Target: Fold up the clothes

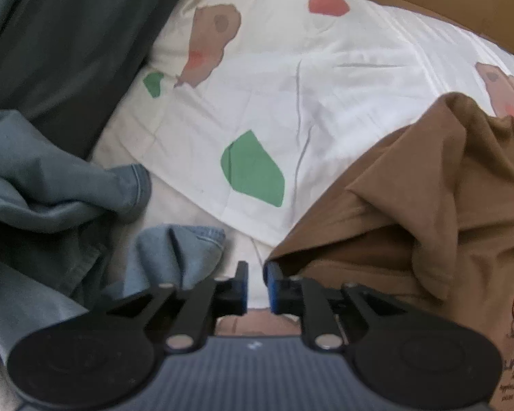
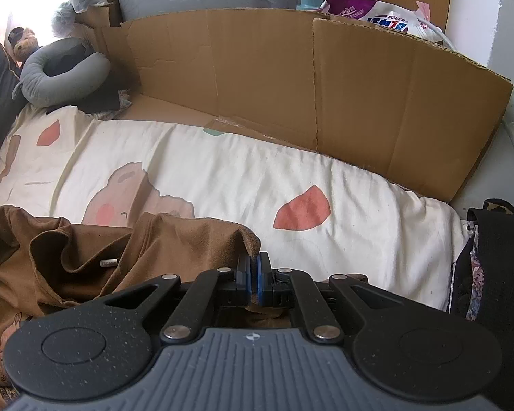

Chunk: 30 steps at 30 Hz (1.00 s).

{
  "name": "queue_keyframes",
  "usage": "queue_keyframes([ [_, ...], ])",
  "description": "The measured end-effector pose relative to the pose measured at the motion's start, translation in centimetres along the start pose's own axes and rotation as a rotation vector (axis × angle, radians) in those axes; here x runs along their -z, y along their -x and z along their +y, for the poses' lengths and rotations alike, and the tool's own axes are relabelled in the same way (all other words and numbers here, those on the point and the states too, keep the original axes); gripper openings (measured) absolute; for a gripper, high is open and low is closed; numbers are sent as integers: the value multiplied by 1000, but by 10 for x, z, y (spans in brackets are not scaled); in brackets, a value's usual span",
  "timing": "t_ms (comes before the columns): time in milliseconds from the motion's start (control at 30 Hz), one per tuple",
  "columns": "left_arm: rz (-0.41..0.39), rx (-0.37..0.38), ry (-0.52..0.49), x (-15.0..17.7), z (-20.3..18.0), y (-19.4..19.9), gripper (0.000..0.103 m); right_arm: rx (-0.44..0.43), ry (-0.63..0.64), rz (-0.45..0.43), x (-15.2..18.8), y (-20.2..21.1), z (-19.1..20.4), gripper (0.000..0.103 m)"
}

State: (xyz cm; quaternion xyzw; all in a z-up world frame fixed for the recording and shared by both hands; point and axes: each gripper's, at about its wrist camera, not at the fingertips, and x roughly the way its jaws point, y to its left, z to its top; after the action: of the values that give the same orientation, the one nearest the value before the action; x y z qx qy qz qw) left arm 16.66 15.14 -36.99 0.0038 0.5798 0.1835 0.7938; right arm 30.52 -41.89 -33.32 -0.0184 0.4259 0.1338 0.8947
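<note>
A brown T-shirt (image 1: 428, 212) with a printed picture lies crumpled on the right of the white patterned quilt (image 1: 291, 85). My left gripper (image 1: 256, 267) is open by a narrow gap, with only the quilt showing between its blue pads. The shirt's corner lies just beside its right pad. In the right wrist view, my right gripper (image 2: 255, 260) is shut on a raised fold of the brown T-shirt (image 2: 85, 257), which is bunched to the left on the quilt (image 2: 222, 178).
Blue denim garments (image 1: 51, 185) are heaped at the left, below a dark grey cloth (image 1: 68, 34). A cardboard wall (image 2: 291, 85) runs along the quilt's far side. A grey neck pillow (image 2: 61, 72) lies at the far left, and dark patterned clothing (image 2: 490, 257) at the right edge.
</note>
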Motion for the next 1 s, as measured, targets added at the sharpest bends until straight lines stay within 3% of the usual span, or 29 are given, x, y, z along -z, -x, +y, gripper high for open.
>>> queue_keyframes([
  [100, -34, 15, 40, -3, -3, 7, 19, 2, 5, 1, 1, 0, -1, 1],
  [167, -70, 43, 68, -9, -9, 13, 37, 5, 9, 3, 1, -1, -1, 1],
  [267, -137, 120, 79, -18, -26, 21, 49, 9, 16, 4, 2, 0, -4, 1],
  [467, -189, 229, 0, -52, -77, 16, 53, 12, 17, 9, 3, 0, -11, 1],
  [700, -198, 343, -130, -103, -121, 7, 52, 7, 16, 11, 3, -2, -15, 1],
  [1000, -174, 379, -197, -137, -144, -11, 50, 5, 18, 18, 6, -4, -18, 1],
])
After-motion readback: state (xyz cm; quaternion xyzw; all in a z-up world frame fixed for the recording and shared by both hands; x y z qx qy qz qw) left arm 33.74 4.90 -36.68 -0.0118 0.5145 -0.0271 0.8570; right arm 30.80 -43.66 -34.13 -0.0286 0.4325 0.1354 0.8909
